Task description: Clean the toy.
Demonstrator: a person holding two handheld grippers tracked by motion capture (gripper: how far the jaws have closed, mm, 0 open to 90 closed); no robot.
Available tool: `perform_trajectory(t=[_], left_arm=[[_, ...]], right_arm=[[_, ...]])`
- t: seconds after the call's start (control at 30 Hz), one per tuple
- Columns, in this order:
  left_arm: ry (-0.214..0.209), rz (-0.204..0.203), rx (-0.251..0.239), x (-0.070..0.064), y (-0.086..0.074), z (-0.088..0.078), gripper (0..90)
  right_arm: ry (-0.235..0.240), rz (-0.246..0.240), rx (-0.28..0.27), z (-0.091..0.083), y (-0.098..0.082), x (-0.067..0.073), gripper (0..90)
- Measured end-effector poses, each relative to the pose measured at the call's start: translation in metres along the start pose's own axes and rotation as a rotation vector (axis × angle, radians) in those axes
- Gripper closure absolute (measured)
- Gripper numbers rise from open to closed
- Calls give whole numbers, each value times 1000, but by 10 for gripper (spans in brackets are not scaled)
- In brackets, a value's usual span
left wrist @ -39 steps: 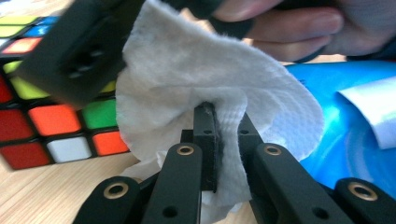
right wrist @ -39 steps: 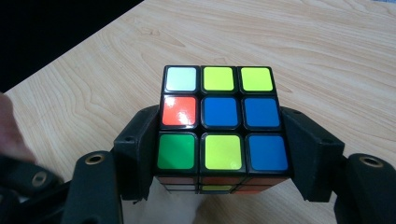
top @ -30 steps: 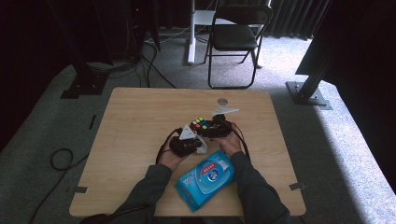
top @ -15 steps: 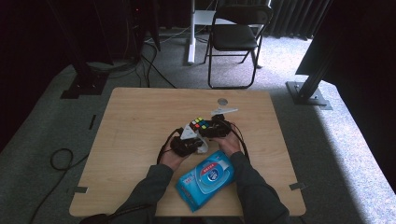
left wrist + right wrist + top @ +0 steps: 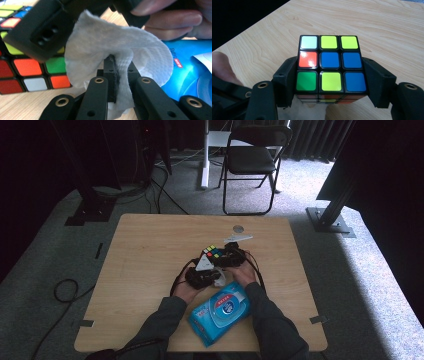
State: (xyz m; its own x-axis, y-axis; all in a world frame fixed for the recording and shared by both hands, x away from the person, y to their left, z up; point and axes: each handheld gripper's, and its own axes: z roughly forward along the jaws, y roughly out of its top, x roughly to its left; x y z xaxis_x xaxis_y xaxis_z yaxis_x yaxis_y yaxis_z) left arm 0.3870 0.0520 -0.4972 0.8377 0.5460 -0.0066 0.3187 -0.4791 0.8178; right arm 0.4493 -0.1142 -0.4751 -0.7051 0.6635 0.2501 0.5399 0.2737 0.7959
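A scrambled colour cube [image 5: 329, 62] is clamped between the jaws of my right gripper [image 5: 329, 80], one jaw on each side, above the wooden table [image 5: 367, 22]. My left gripper [image 5: 122, 72] is shut on a folded white wipe [image 5: 112, 45], which presses against the side of the cube [image 5: 27, 67] and the right gripper's jaw. In the high view both grippers meet at the table's middle, the left gripper [image 5: 202, 276] close to the person, the right gripper [image 5: 227, 259] by the cube [image 5: 212, 253].
A blue pack of wet wipes [image 5: 220, 312] lies between the person's forearms near the front edge; the pack [image 5: 190, 72] sits right behind the wipe. A small round disc [image 5: 238, 228] lies farther back. A folding chair [image 5: 252, 160] stands beyond the table.
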Motion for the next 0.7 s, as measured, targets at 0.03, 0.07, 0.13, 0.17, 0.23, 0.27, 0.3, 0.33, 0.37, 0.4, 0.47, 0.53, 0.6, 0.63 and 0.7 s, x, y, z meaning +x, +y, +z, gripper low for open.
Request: perform_trajectory(t=[0.03, 0.07, 0.13, 0.17, 0.23, 0.27, 0.3, 0.33, 0.37, 0.4, 0.47, 0.53, 0.6, 0.63, 0.7], left_arm=[[11, -5, 0, 1, 0, -1, 851], [11, -5, 0, 1, 0, -1, 851], [27, -17, -9, 4, 1, -3, 851], [34, -23, -12, 5, 1, -3, 851], [52, -40, -26, 6, 1, -5, 850], [57, -47, -31, 7, 1, -5, 849], [58, -54, -36, 8, 1, -6, 849], [56, -60, -42, 9, 1, -7, 849], [59, -61, -44, 9, 2, -7, 849], [61, -60, -45, 8, 2, -7, 849], [62, -63, -53, 8, 2, -7, 849], [63, -66, -58, 7, 2, -7, 849], [66, -65, -59, 7, 2, -6, 849], [67, -66, -62, 7, 2, -6, 849], [67, -67, -65, 7, 2, -6, 849]], right_arm=[[2, 2, 1, 0, 0, 1, 343], [2, 2, 1, 0, 0, 1, 343], [5, -1, 4, 0, 0, 2, 343], [5, -2, 4, 0, 0, 2, 343], [5, 1, 8, 0, 0, 3, 343], [6, 2, 9, 1, -1, 4, 343], [5, 2, 11, 1, -1, 4, 343], [6, 0, 10, 1, -1, 4, 343], [7, 1, 9, 1, -1, 5, 343], [7, 2, 8, 1, -1, 5, 343], [9, 2, 8, 2, -1, 5, 343], [9, 4, 14, 2, -1, 7, 343], [11, -1, 13, 3, -1, 7, 343], [10, -1, 13, 3, -1, 8, 343], [9, 1, 11, 3, -1, 8, 343]])
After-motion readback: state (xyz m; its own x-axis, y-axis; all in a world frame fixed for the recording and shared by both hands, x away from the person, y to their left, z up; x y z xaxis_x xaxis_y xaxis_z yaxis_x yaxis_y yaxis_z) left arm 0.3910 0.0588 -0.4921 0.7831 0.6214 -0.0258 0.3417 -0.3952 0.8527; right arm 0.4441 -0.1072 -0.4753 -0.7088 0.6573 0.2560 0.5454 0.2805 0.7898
